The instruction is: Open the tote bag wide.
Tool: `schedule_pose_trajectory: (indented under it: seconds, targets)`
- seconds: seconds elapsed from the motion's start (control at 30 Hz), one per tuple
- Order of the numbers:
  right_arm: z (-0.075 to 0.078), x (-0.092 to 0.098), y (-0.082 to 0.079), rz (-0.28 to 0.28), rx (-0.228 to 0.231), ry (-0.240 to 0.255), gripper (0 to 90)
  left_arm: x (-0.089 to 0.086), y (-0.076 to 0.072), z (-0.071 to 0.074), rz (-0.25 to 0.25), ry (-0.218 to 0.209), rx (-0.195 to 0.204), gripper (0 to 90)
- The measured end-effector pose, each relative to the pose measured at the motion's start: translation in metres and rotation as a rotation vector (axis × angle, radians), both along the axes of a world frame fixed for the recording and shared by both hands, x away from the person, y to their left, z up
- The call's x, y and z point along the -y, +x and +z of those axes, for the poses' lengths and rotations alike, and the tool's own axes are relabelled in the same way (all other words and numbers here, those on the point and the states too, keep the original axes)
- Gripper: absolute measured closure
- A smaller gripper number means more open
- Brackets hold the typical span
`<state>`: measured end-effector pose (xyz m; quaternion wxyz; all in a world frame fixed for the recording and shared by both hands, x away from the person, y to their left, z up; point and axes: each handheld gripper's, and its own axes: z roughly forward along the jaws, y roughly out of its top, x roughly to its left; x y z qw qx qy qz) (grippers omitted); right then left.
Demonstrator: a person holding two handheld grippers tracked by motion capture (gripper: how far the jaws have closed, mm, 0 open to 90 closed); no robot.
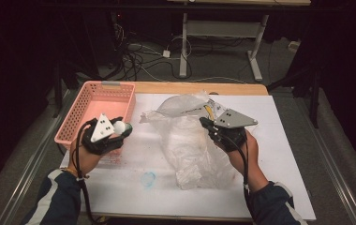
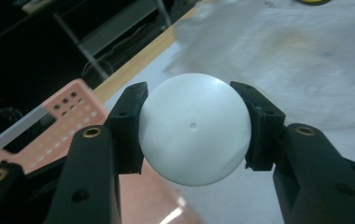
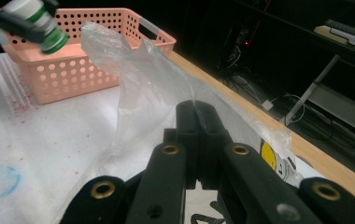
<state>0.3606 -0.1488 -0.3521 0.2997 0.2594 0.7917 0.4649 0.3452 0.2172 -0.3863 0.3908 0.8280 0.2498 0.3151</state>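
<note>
Left fingers [image 2: 194, 128] pinch the white bottle [image 2: 194, 130] between them; right fingers [image 3: 199, 126] clamp the plastic bag [image 3: 138, 74].

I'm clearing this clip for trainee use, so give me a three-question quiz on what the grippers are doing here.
1. True or false: the left gripper is shut on a white-capped bottle.
2. What does the right gripper pinch? A) the pink basket's rim B) the clear plastic bag C) a cable
3. In the high view, on which side of the bag does the pink basket stand?

Key
1. True; its pads press both sides of the round white cap.
2. B; its jaws are closed on an edge of the clear plastic bag.
3. Left, at the table's edge.
</note>
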Motion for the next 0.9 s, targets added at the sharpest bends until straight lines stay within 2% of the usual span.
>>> schedule_pose_trajectory:
  seconds: [0.07,0.13,0.23,0.3,0.37,0.43,0.57,0.63,0.77,0.8,0.9]
  targets:
    - [0.000,0.000,0.000,0.000,-0.001,0.001,90.0,0.012,-0.012,-0.002,-0.045,0.007,0.010,48.7]
    - [0.000,0.000,0.000,-0.001,-0.001,0.002,90.0,0.024,-0.018,-0.005,-0.092,0.016,0.000,48.8]
    - [0.000,-0.001,-0.002,0.004,-0.001,0.001,90.0,0.040,-0.022,-0.009,-0.146,0.032,-0.009,48.8]
    - [0.000,-0.003,-0.003,0.006,0.000,-0.001,90.0,0.053,-0.022,-0.014,-0.163,0.057,0.005,48.7]
    - [0.000,-0.005,-0.003,0.011,-0.001,-0.003,90.0,0.066,-0.019,-0.019,-0.179,0.068,0.003,48.7]
    - [-0.001,-0.006,-0.003,0.017,-0.004,-0.003,90.0,0.077,-0.014,-0.022,-0.199,0.064,-0.015,48.7]
    - [-0.003,-0.008,-0.003,0.026,-0.014,-0.002,90.0,0.101,-0.005,-0.030,-0.222,0.074,-0.017,48.7]
    - [-0.004,-0.010,-0.003,0.028,-0.015,-0.005,90.0,0.114,0.004,-0.035,-0.240,0.067,-0.038,48.7]
    - [-0.005,-0.011,-0.004,0.033,-0.018,-0.010,90.0,0.135,0.018,-0.044,-0.255,0.057,-0.064,48.7]
    - [-0.006,-0.012,-0.004,0.032,-0.018,-0.010,90.0,0.143,0.021,-0.048,-0.245,0.055,-0.058,48.7]
    - [-0.008,-0.012,-0.002,0.029,-0.029,-0.009,90.0,0.157,0.032,-0.057,-0.246,0.038,-0.086,48.6]
